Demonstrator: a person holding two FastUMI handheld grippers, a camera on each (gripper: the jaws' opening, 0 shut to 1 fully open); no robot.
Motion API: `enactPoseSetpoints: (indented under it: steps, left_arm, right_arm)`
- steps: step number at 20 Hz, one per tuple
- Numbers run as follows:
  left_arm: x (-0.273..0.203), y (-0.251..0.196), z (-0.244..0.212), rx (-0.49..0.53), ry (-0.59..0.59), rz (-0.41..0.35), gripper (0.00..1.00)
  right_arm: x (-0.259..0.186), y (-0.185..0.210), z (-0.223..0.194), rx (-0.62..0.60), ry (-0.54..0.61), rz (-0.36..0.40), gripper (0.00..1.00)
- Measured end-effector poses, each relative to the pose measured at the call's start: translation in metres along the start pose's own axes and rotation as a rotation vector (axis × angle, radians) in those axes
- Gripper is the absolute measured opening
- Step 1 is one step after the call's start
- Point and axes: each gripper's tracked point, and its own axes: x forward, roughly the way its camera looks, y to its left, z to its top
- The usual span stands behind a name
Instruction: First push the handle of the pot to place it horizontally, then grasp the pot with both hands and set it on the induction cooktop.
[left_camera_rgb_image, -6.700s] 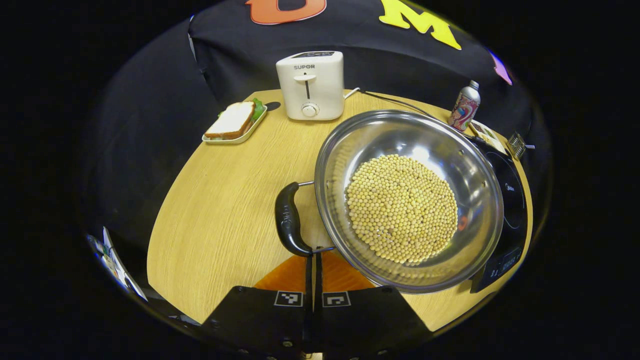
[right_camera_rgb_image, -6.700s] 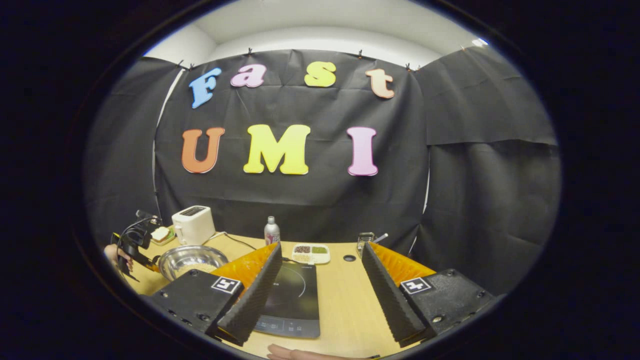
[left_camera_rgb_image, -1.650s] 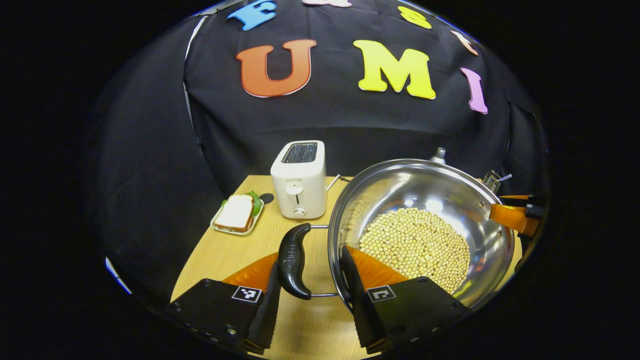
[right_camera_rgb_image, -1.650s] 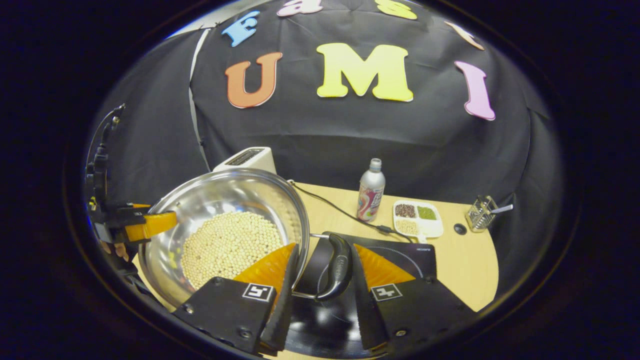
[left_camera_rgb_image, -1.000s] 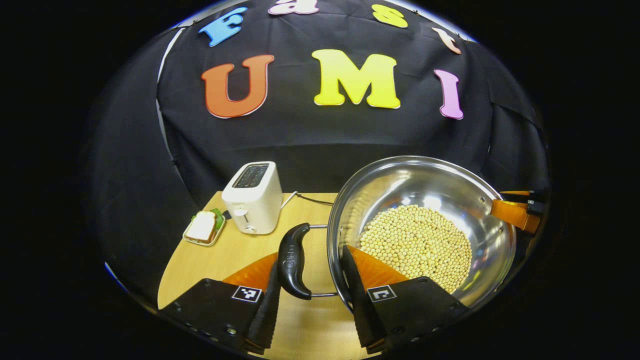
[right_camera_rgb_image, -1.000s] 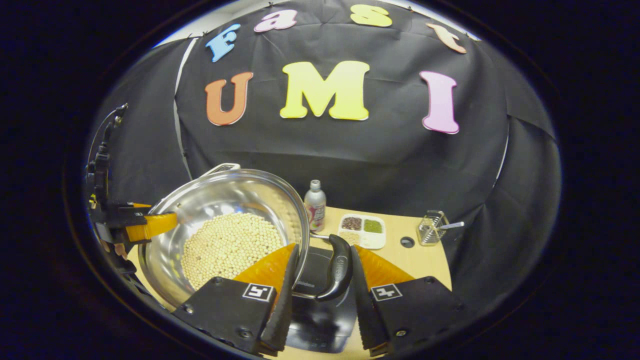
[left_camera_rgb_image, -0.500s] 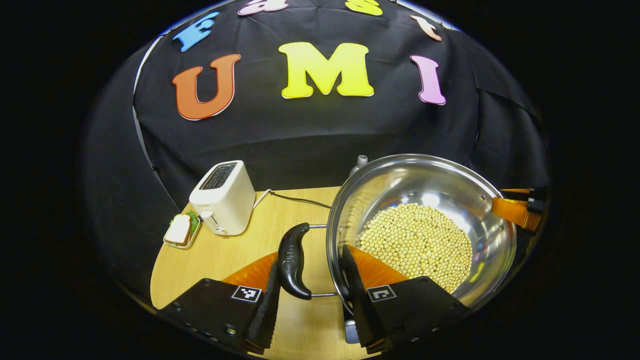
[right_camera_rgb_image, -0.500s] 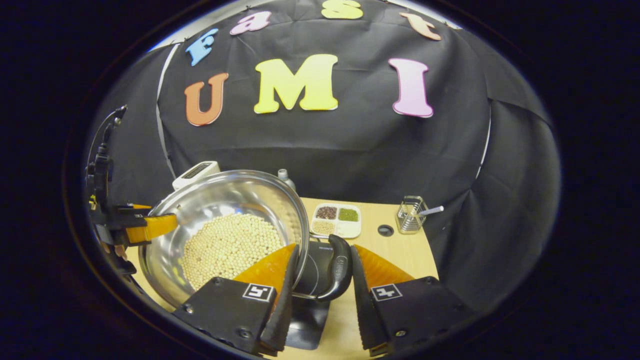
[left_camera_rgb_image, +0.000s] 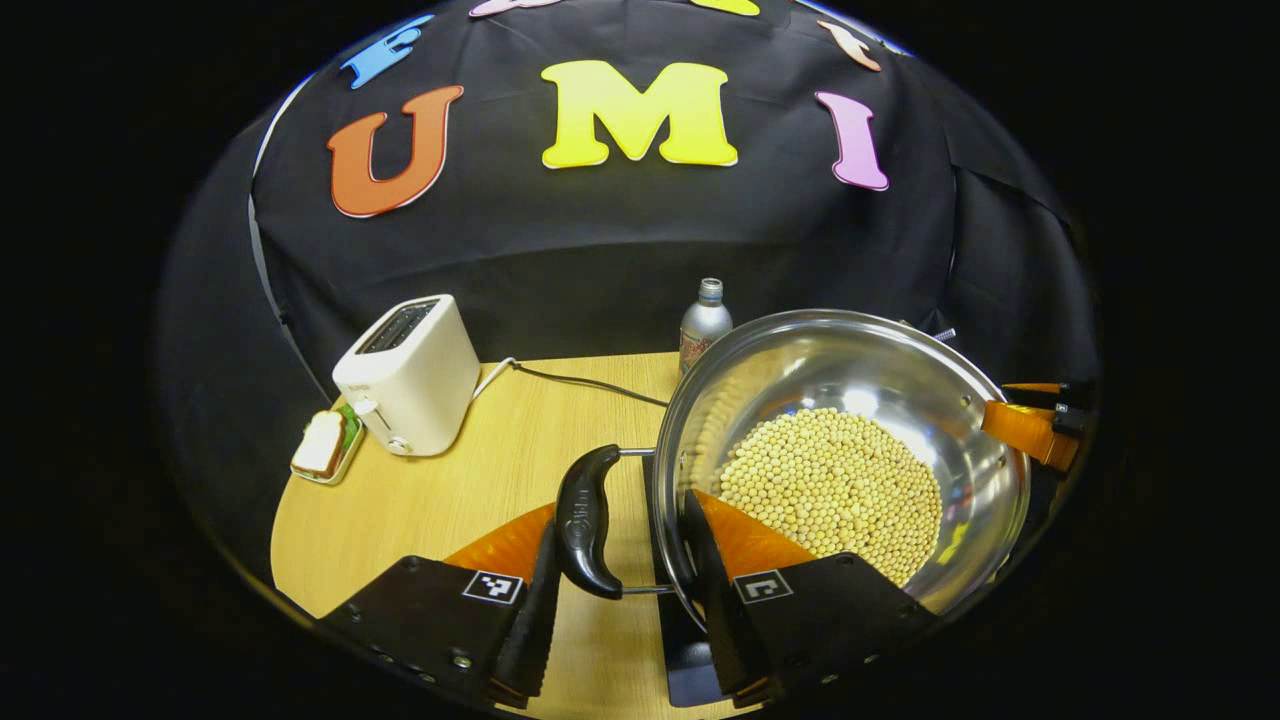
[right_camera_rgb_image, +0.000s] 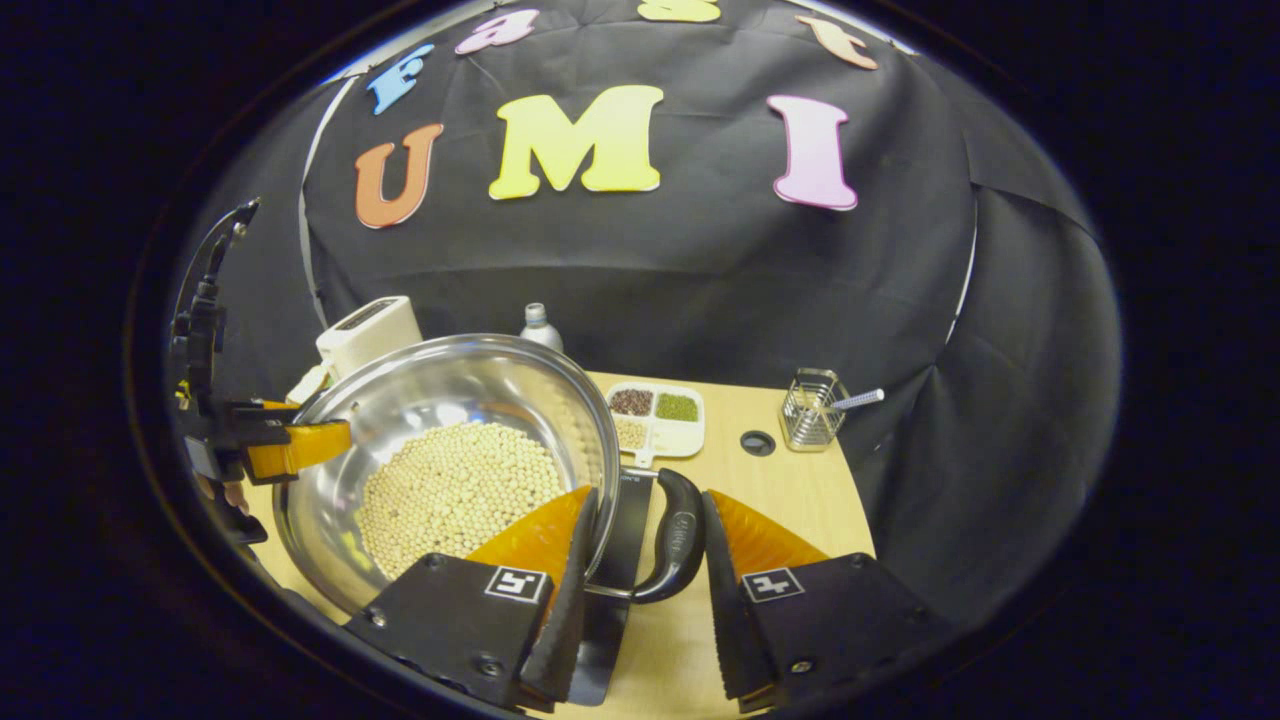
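The left gripper (left_camera_rgb_image: 620, 515) pinches the steel pot (left_camera_rgb_image: 850, 370) at its rim. The outer finger presses the black side handle (left_camera_rgb_image: 585, 520), and the inner finger reaches over the rim to the inside wall, just beside the soybeans (left_camera_rgb_image: 830, 480). The right gripper (right_camera_rgb_image: 650, 495) mirrors this on the opposite handle (right_camera_rgb_image: 678, 535), with one finger inside the wall and one behind the grip. Both handles lie level and run along the fingers. That is probably why they had to be laid flat, since each pair of jaws can then trap handle and rim together. With a grip on each side, the load of beans sits level between the two pairs of jaws. The dark induction cooktop (left_camera_rgb_image: 690, 660) shows directly beneath the left jaws and below the pot's near wall, so the pot seems to be over it. Whether its base is touching the glass cannot be told. Beyond the left jaws and off to their outer side, a white toaster (left_camera_rgb_image: 410, 375) and a drink bottle (left_camera_rgb_image: 705, 325) stand on the wooden table (left_camera_rgb_image: 450, 500), well apart from the pot. The likely next step is a level descent onto the cooktop, with both sides lowered together to avoid spilling beans.
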Motion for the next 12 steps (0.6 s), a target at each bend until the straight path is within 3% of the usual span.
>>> enactPoseSetpoints:
  steps: [6,12]
  left_arm:
    - [0.031,-0.01,-0.017,0.012,0.022,-0.001,0.61]
    - [0.048,0.002,-0.022,-0.007,-0.028,0.016,0.61]
  right_arm:
    - [0.032,-0.013,-0.023,0.044,0.033,-0.003,0.55]
    - [0.053,-0.004,-0.035,0.073,-0.021,-0.001,0.57]
